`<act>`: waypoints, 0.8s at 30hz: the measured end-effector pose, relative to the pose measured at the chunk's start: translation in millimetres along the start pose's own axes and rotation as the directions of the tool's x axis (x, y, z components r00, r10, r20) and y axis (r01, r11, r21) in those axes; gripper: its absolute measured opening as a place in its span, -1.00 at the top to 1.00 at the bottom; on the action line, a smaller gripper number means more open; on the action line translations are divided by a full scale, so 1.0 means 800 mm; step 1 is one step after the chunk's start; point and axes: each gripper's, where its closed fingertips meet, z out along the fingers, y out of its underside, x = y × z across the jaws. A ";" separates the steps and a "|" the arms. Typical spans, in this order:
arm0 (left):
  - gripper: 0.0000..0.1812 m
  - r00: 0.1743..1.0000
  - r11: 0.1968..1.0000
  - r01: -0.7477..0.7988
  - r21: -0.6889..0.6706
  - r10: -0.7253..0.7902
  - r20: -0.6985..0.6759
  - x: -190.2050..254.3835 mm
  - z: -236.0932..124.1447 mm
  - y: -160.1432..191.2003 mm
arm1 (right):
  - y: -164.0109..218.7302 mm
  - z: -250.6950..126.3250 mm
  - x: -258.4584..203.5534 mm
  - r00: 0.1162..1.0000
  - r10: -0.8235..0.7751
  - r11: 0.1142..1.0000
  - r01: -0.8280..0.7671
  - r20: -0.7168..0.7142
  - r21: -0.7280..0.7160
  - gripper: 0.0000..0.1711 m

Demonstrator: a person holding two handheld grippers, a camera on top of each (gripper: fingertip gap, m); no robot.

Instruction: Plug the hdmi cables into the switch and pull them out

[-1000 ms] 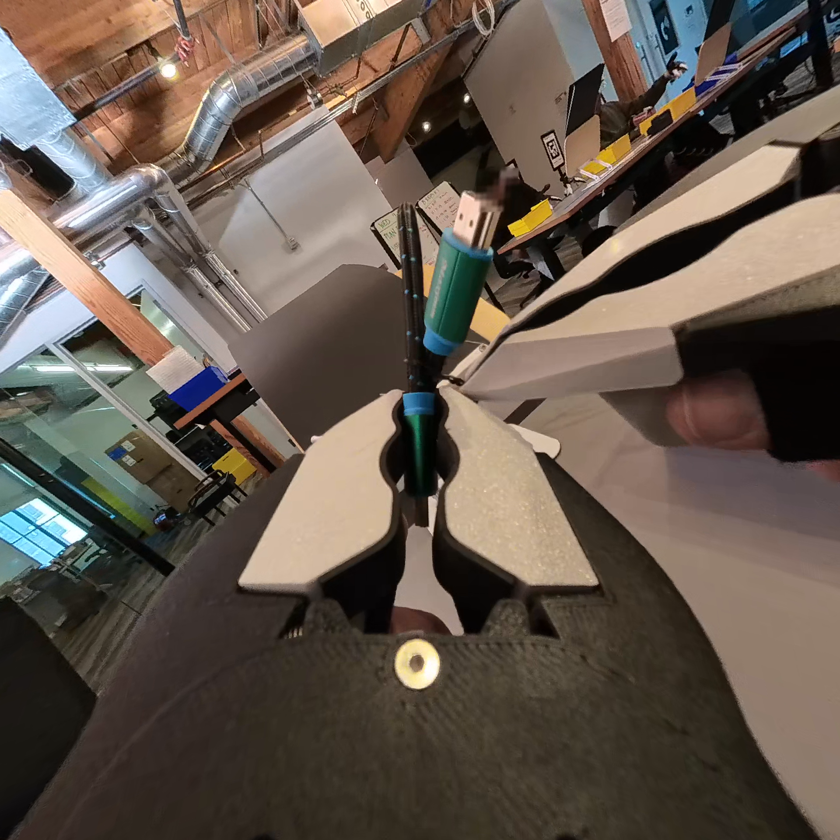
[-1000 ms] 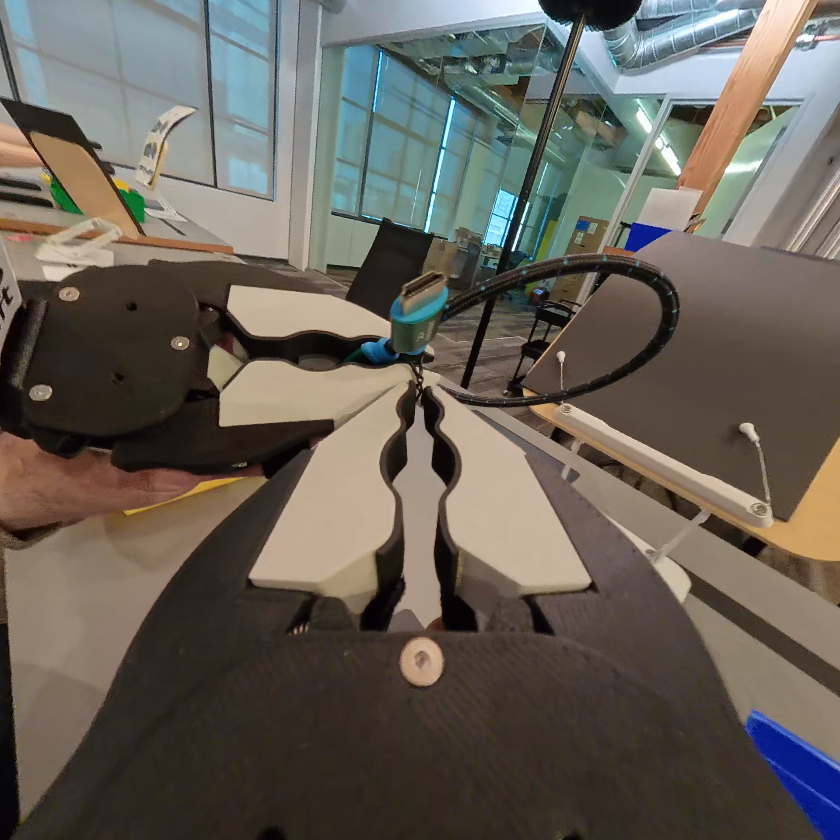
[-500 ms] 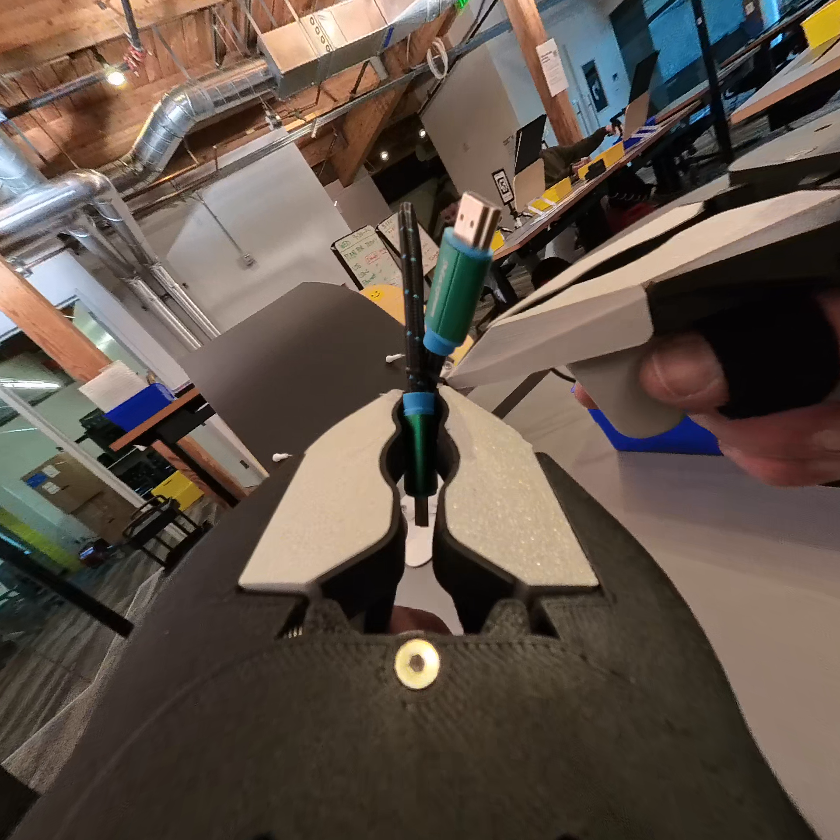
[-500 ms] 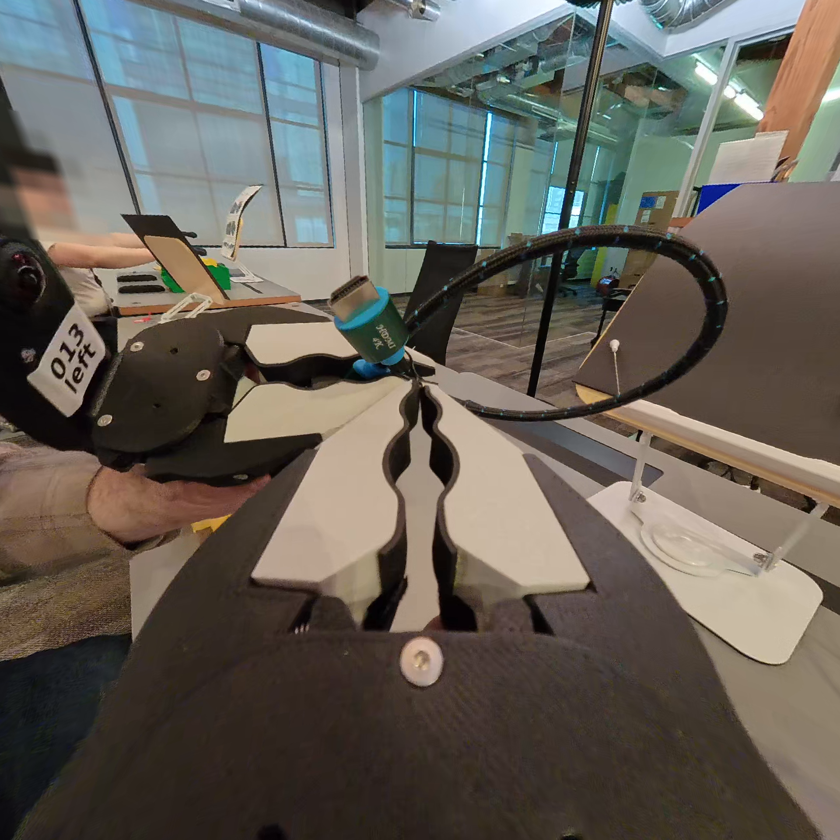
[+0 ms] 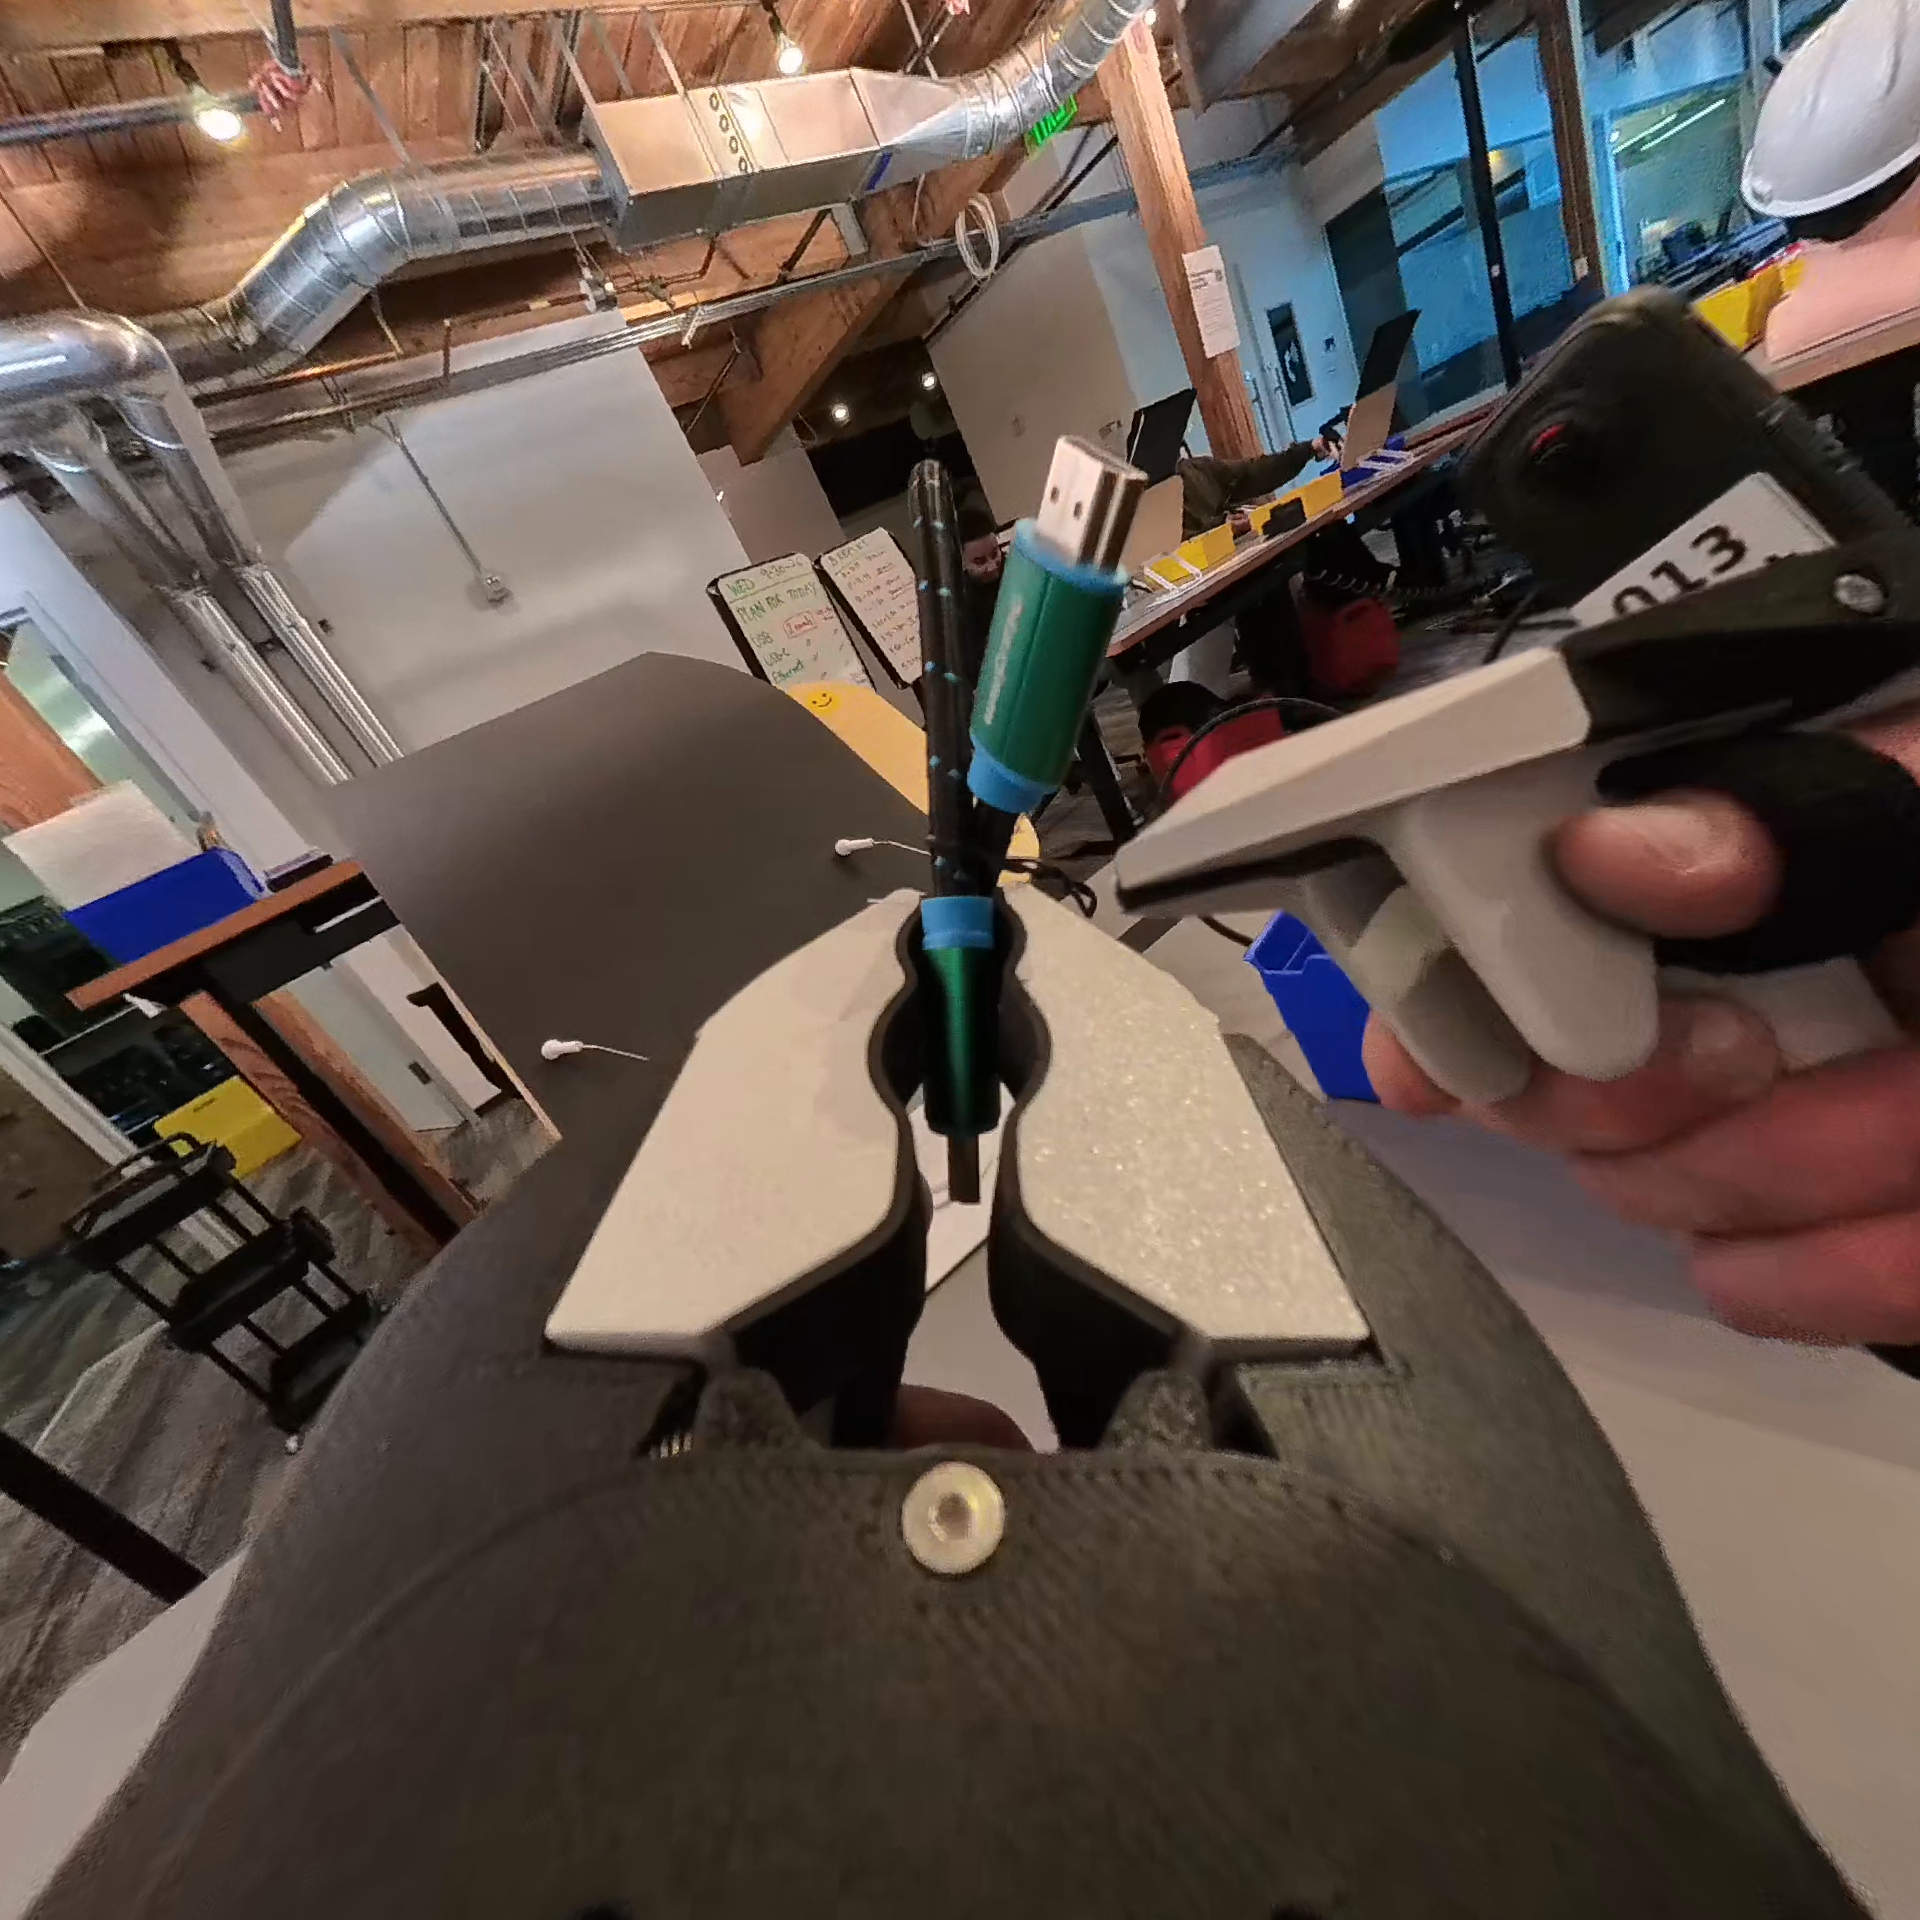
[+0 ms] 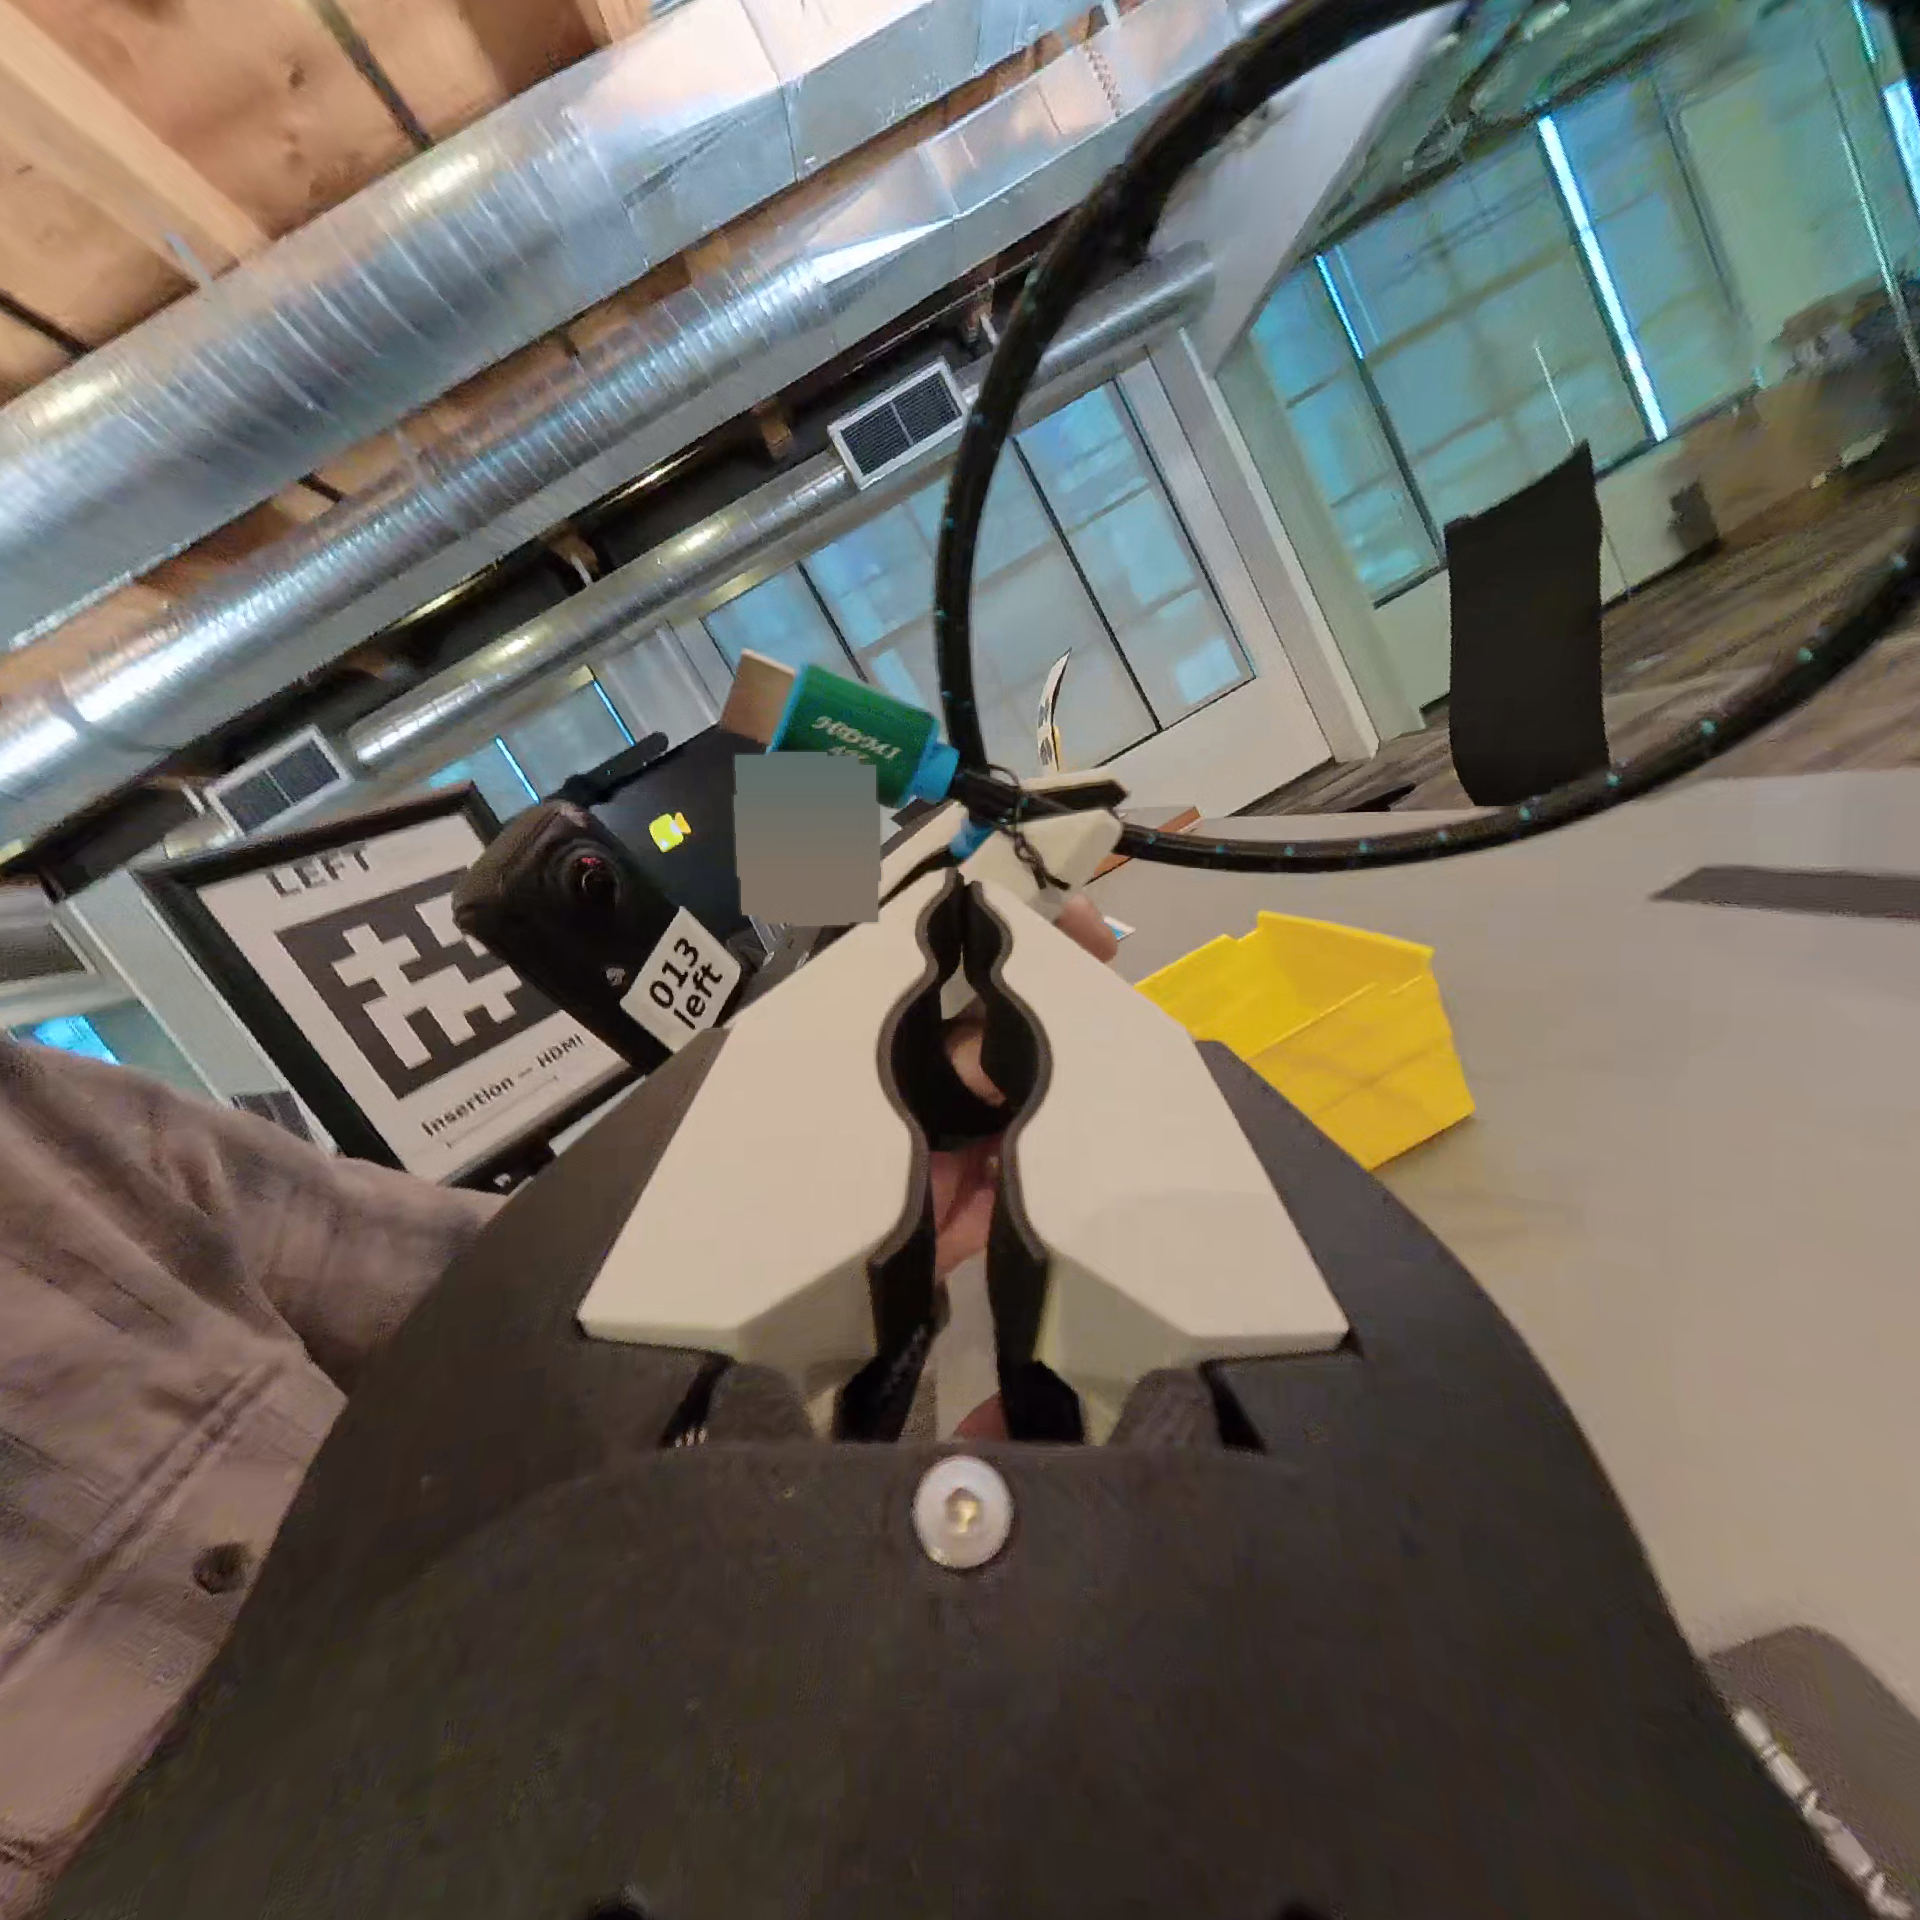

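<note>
Left wrist view: left gripper (image 5: 961,940) fingers clench one green plug (image 5: 954,1023); right gripper (image 6: 961,904) fingers pressed together, holding nothing.

Lettered sticker (image 6: 681,982), marker placard (image 6: 416,977)

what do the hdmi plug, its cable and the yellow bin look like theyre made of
HDMI plug: green shell with a smooth satin sheen, likely anodised metal or plastic; blue collars look rubbery; the tip is bare shiny metal.
Cable: black woven braid with blue flecks, matte.
Yellow bin: moulded plastic, uniform colour, slightly glossy.
</note>
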 end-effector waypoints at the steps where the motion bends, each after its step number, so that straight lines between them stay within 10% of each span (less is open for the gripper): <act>1: 0.91 1.000 1.000 0.009 0.001 -0.009 0.000 -0.001 0.000 0.000 | -0.003 0.000 -0.001 0.999 -0.051 0.999 0.051 -0.016 0.003 1.00; 15: 0.92 0.999 1.000 0.019 0.024 -0.018 -0.035 0.010 -0.002 -0.006 | -0.004 -0.004 0.011 0.834 -0.512 0.858 0.486 -0.203 -0.166 1.00; 24: 0.91 0.999 0.997 -0.009 0.073 0.012 -0.030 0.009 -0.005 -0.013 | -0.004 -0.002 -0.006 0.994 -0.111 0.994 0.111 -0.005 -0.009 1.00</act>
